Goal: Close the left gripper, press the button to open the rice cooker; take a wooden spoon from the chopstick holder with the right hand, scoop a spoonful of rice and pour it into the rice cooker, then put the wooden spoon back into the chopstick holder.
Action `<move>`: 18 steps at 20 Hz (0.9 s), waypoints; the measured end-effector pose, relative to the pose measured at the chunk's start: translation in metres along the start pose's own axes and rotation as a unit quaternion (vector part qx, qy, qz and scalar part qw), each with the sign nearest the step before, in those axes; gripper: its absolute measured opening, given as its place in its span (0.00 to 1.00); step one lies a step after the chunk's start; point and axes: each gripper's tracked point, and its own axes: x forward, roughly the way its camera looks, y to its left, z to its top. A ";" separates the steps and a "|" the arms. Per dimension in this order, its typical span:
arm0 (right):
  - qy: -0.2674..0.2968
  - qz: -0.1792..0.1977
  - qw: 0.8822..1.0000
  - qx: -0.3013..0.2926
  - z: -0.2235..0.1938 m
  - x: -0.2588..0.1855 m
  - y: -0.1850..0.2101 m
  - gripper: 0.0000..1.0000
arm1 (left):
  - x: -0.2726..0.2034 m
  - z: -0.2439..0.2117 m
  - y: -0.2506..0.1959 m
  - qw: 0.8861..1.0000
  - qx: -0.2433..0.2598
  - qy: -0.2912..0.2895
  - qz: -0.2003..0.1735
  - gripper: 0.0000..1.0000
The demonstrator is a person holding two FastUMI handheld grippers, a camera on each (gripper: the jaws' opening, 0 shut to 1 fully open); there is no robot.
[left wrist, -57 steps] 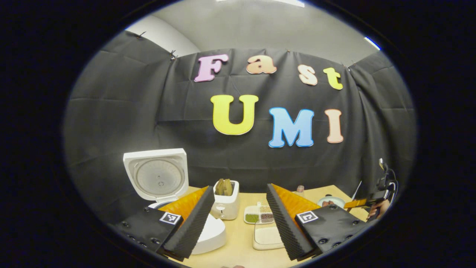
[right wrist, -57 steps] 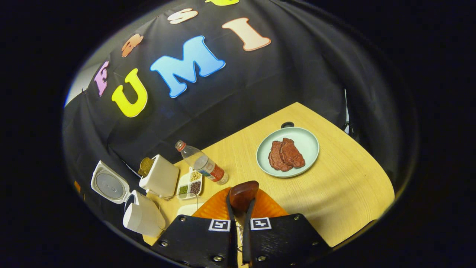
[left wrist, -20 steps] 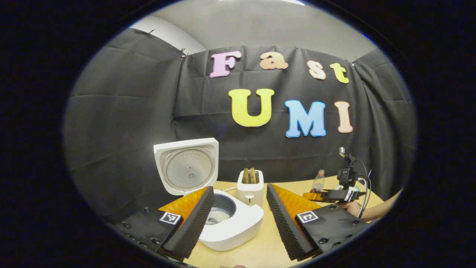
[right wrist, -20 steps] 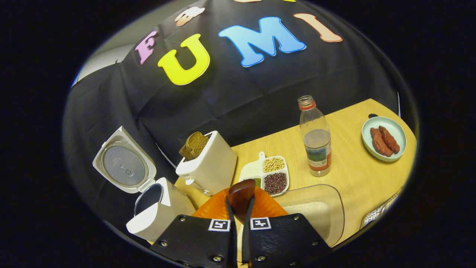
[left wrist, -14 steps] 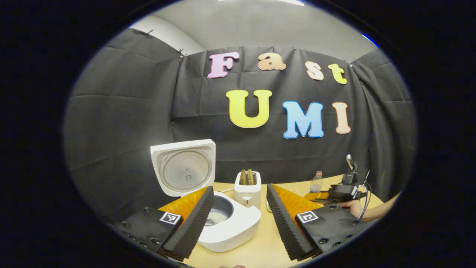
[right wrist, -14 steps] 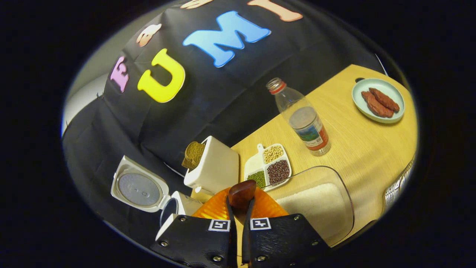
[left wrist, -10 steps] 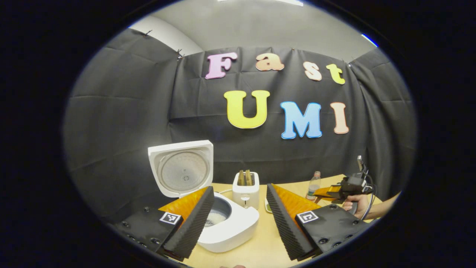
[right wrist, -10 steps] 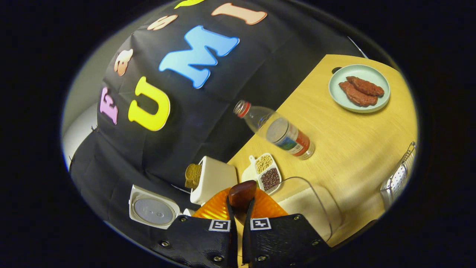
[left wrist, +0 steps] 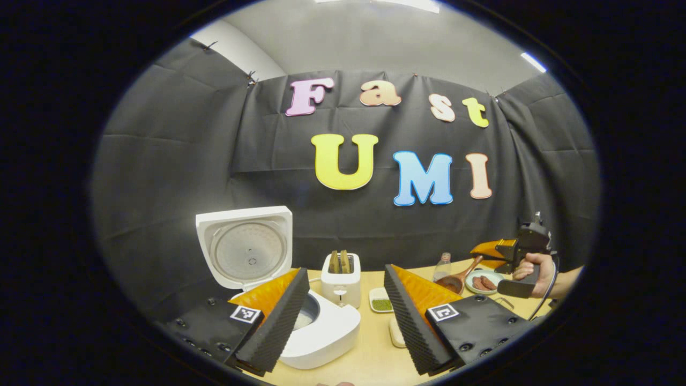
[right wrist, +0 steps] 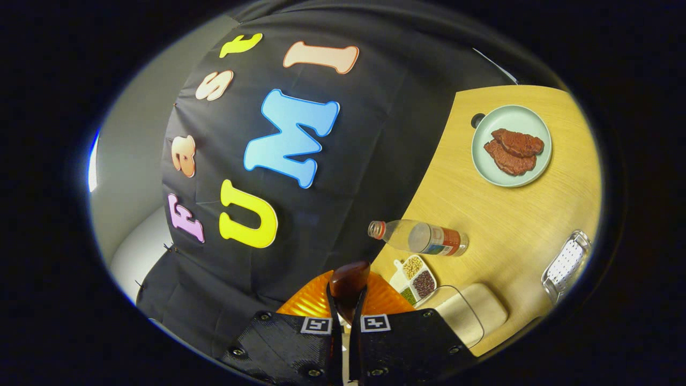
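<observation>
Rice cooker (left wrist: 321,332) lid up — plate (right wrist: 512,146) w/ meat.

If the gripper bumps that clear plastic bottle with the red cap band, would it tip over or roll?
The clear plastic bottle stands tall and narrow on the wooden table, so a high bump would probably topple it. It looks only partly filled, so likely light and easy to shove. Its round body suggests it would roll once down.

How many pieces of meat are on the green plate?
2. Both meat pieces lie side by side on the green plate near the table's far edge: one toward the rim, the other overlapping it nearer the middle.
</observation>
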 end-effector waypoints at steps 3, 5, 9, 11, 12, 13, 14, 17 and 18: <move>0.006 0.018 1.000 0.024 -0.007 0.004 0.026 0.05 | -0.002 0.001 0.008 1.000 -0.004 -0.004 0.001 0.96; 0.015 0.030 0.999 0.035 -0.015 0.008 0.044 0.05 | -0.004 -0.001 0.012 1.000 -0.007 -0.006 -0.005 0.97; 0.040 0.055 0.997 0.027 -0.045 0.022 0.085 0.05 | -0.010 -0.003 0.027 1.000 -0.003 -0.011 -0.009 0.96; 0.050 0.072 0.996 0.023 -0.059 0.030 0.108 0.05 | -0.015 -0.001 0.034 1.000 -0.003 -0.016 -0.006 0.96; 0.056 0.078 0.995 0.019 -0.068 0.031 0.119 0.05 | -0.017 -0.001 0.038 1.000 -0.004 -0.017 -0.007 0.97; 0.063 0.083 0.994 0.016 -0.075 0.036 0.128 0.05 | -0.019 -0.001 0.042 1.000 -0.004 -0.017 -0.007 0.97; 0.069 0.088 0.994 0.015 -0.084 0.039 0.136 0.05 | -0.021 -0.001 0.047 1.000 -0.004 -0.018 -0.008 0.97; 0.091 0.095 0.991 0.016 -0.111 0.052 0.150 0.05 | -0.029 -0.001 0.062 1.000 -0.005 -0.022 -0.005 0.96; 0.099 0.095 0.990 0.014 -0.121 0.057 0.154 0.05 | -0.030 -0.002 0.067 1.000 -0.007 -0.021 -0.002 0.97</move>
